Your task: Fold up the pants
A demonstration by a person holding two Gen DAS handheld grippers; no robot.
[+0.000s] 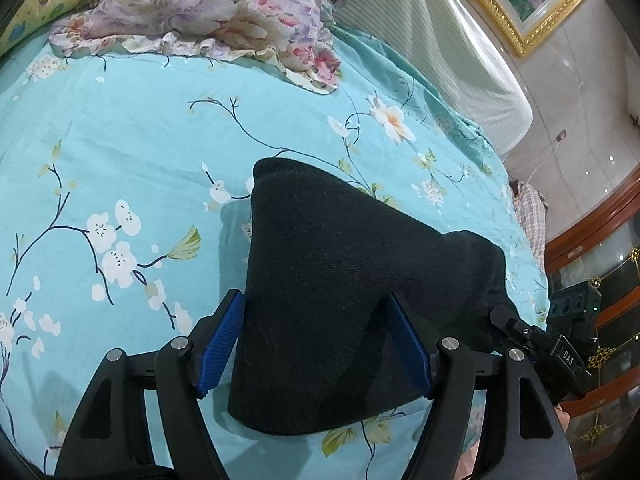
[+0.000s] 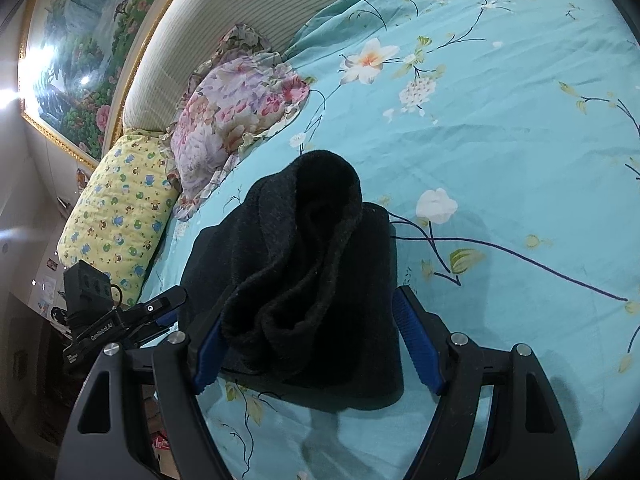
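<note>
Black fleece pants (image 1: 320, 260) lie folded in a thick bundle on the turquoise flowered bedsheet (image 1: 140, 140). My left gripper (image 1: 315, 296) straddles the near end of the bundle, its jaws wide; the blue pads (image 1: 222, 340) stand beside the cloth without squeezing it. In the right wrist view the pants (image 2: 312, 240) show a rumpled, fuzzy upper layer over a flat lower one. My right gripper (image 2: 314, 294) is open around that near end, its right pad (image 2: 418, 344) apart from the cloth. Each view catches the other gripper at its edge: the right one (image 1: 532, 336), the left one (image 2: 160, 308).
A floral pillow (image 2: 232, 112) and a yellow patterned pillow (image 2: 120, 208) lie by the striped headboard (image 2: 224, 12). A gold-framed painting (image 2: 80, 40) hangs above. The sheet (image 2: 500, 140) stretches away flat. A wooden cabinet (image 1: 600, 240) stands past the bed's edge.
</note>
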